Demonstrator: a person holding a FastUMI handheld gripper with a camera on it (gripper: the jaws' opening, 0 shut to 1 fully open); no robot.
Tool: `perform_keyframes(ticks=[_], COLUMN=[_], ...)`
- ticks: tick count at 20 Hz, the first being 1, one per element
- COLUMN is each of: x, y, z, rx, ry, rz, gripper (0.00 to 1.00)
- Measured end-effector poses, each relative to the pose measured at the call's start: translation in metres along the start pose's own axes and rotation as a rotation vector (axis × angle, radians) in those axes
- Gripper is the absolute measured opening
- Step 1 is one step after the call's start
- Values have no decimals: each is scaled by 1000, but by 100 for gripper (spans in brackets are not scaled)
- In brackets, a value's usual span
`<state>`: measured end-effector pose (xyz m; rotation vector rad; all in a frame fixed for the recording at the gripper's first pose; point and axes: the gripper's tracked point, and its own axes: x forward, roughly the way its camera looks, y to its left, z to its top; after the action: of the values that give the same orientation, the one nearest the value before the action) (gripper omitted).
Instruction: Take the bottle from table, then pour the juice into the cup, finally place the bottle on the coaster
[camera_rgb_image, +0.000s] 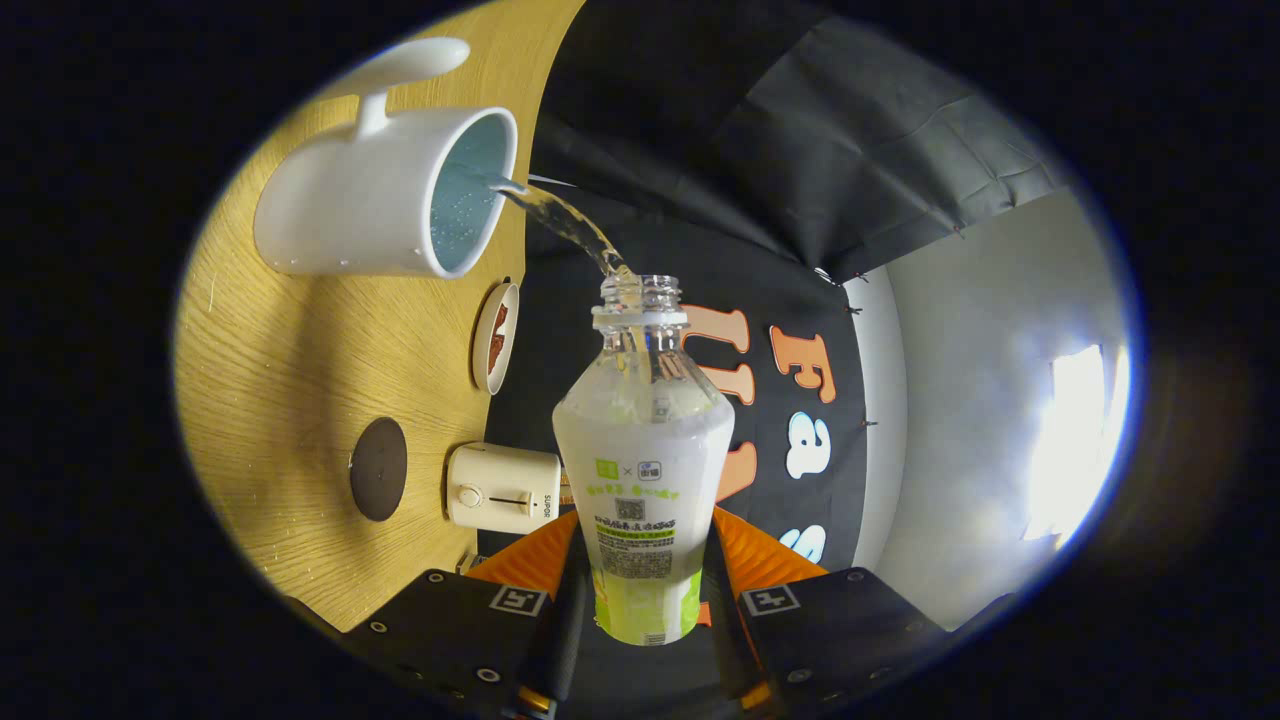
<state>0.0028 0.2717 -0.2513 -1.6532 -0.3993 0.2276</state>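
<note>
The gripper (645, 600) is clamping both fingers on the tilted bottle (645, 470), which is pouring a clear stream into the white cup (385, 205) just beyond. Pouring is underway; the bottle is not yet resting on the dark coaster (378, 469) nearby.

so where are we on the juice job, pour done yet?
Done: the bottle is off the table, held between both gripper fingers. In hand: the pour; the bottle is tipped and a stream runs from its mouth into the white cup. Left: finish, then set the bottle on the dark round coaster, bare beside the toaster.
</note>
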Motion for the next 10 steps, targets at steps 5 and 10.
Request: perform_keyframes(ticks=[5,10], x=[2,4], y=[-2,-3], z=[1,1], rx=[-40,-60], ry=[-17,-27], rz=[-5,-14], gripper=[56,56])
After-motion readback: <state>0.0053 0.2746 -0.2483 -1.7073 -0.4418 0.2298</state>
